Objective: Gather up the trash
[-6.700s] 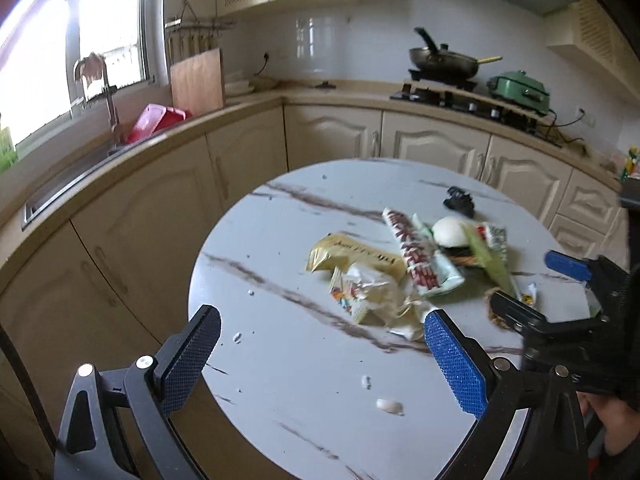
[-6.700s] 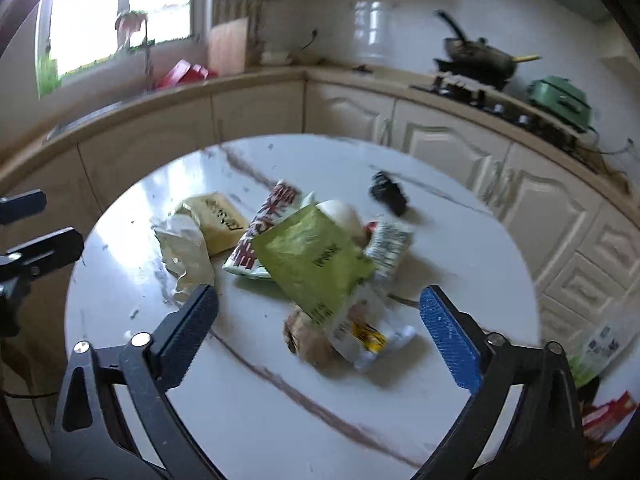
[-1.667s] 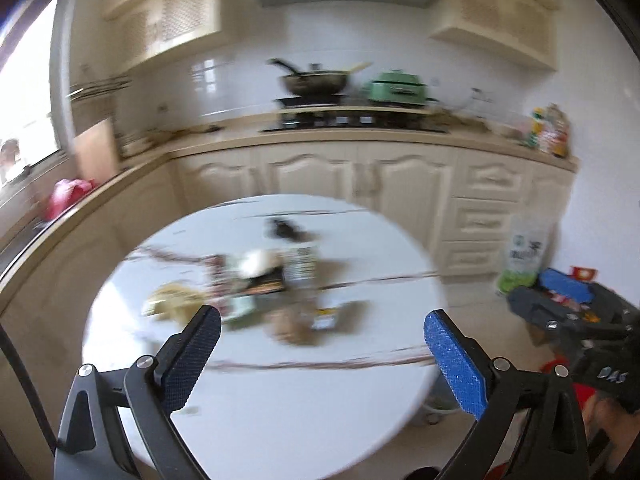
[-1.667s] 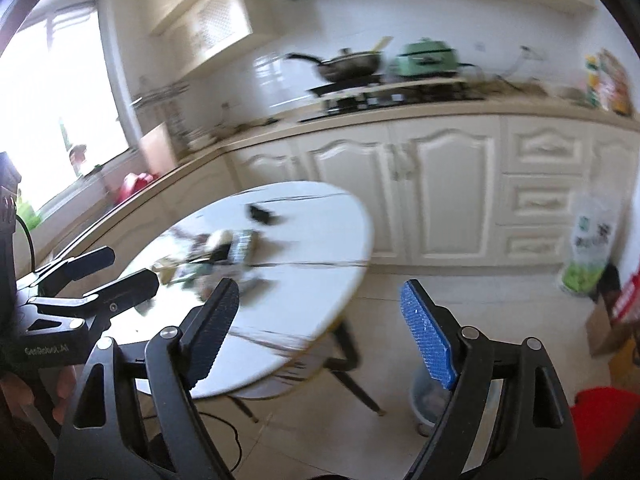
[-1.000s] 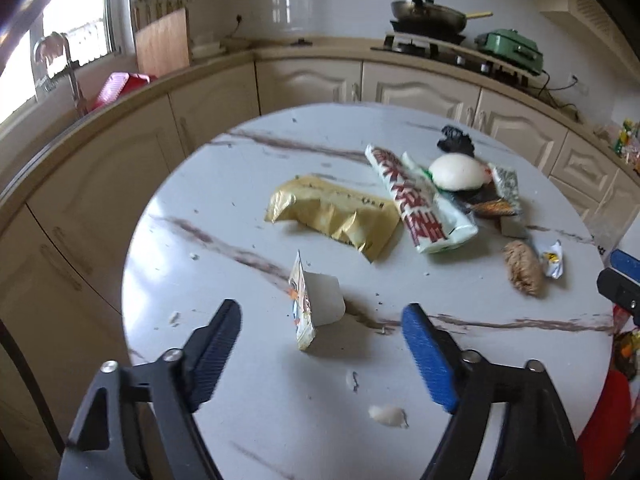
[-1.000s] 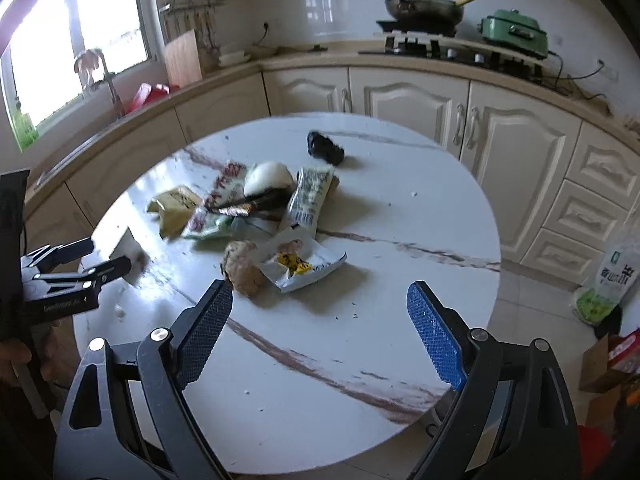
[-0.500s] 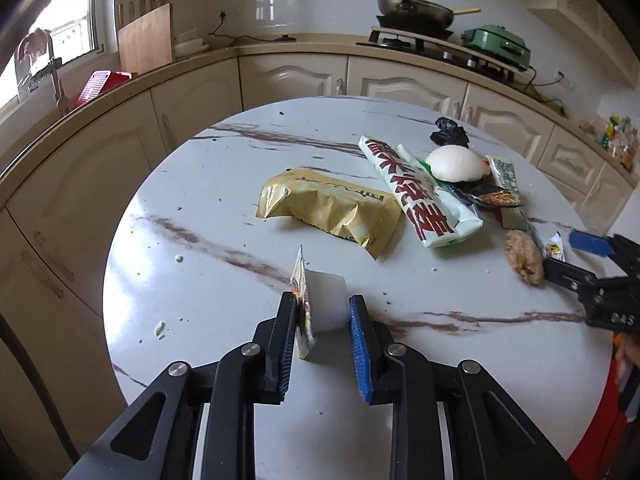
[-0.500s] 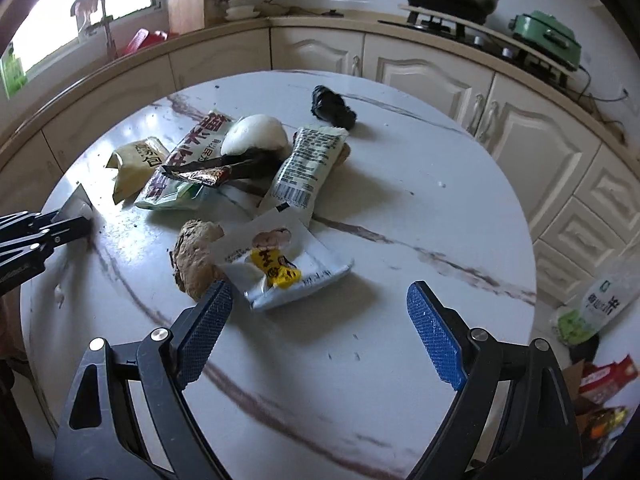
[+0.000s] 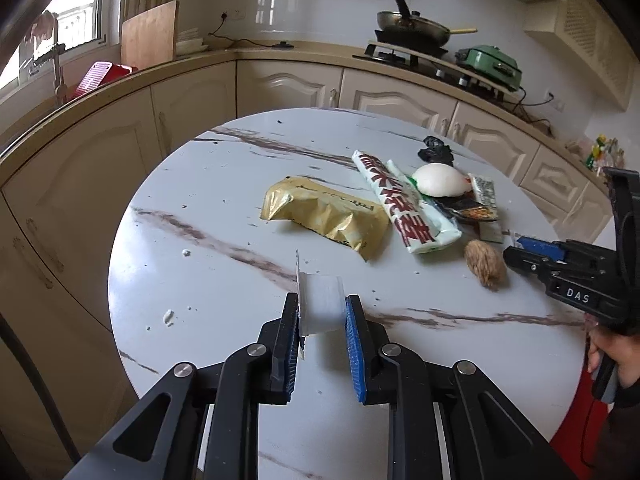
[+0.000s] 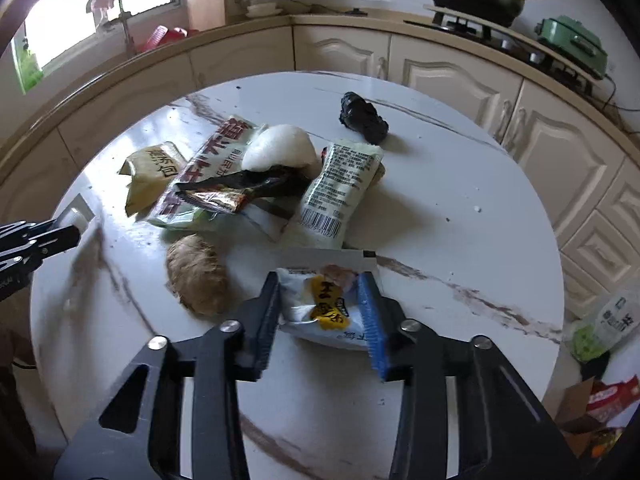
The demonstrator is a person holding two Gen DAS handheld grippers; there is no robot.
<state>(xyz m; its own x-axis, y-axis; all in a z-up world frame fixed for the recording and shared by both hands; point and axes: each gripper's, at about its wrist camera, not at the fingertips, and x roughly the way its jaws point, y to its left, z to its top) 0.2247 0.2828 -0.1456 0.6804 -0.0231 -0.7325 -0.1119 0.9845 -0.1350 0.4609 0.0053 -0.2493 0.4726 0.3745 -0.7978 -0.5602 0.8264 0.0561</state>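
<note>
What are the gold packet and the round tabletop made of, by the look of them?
Gold packet: probably metallised plastic film or foil; it is shiny, crinkled, and crimped at the end. Tabletop: glossy white with brown veins, like polished marble or a marble-look slab; which one is unclear.

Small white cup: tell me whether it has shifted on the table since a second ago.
Yes. The small white cup, clamped by the left gripper, now sits farther from the gold packet, drawn back toward the table's near edge.
</note>
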